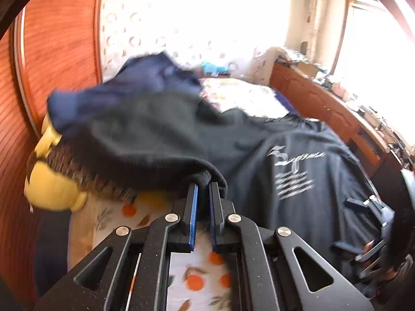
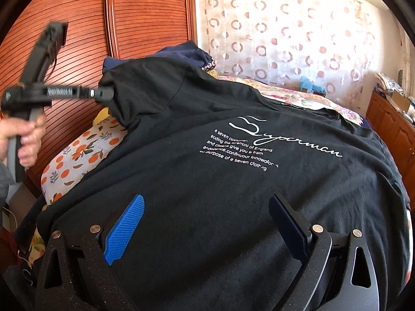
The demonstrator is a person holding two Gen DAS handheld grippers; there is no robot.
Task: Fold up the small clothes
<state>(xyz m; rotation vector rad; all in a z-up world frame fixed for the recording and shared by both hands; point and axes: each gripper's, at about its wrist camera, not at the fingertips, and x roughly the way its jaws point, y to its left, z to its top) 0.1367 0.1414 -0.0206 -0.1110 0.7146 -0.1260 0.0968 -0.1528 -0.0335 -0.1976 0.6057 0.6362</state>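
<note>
- The black T-shirt (image 2: 233,181) lies print side up on the bed, spread over the orange-patterned sheet (image 2: 77,153); white lettering (image 2: 241,153) sits mid-chest.
- Long axis: the shirt runs away from your right claw (image 2: 207,223) toward the collar (image 2: 298,108) at the far end, by the curtain (image 2: 285,39).
- One sleeve (image 2: 129,98), on the wardrobe (image 2: 64,59) side, is lifted off the bed; the rest of the shirt lies flat.
- Left claw (image 1: 203,184): clenched on the hem of that sleeve, with cloth pinched between the blue pads (image 1: 193,207). In the right wrist view it hangs at the shirt's left edge, the hand (image 2: 23,134) on its grip.
- Right claw: released, jaws wide, hovering over the lower body of the shirt; whether the tips touch the cloth I cannot tell.
- Judgement: your left hand is the nearer to the sleeve fold. The fold line runs along the long axis, so the sleeve must travel across toward the print.
- A yellow plush toy (image 1: 52,189) lies under the raised sleeve.
</note>
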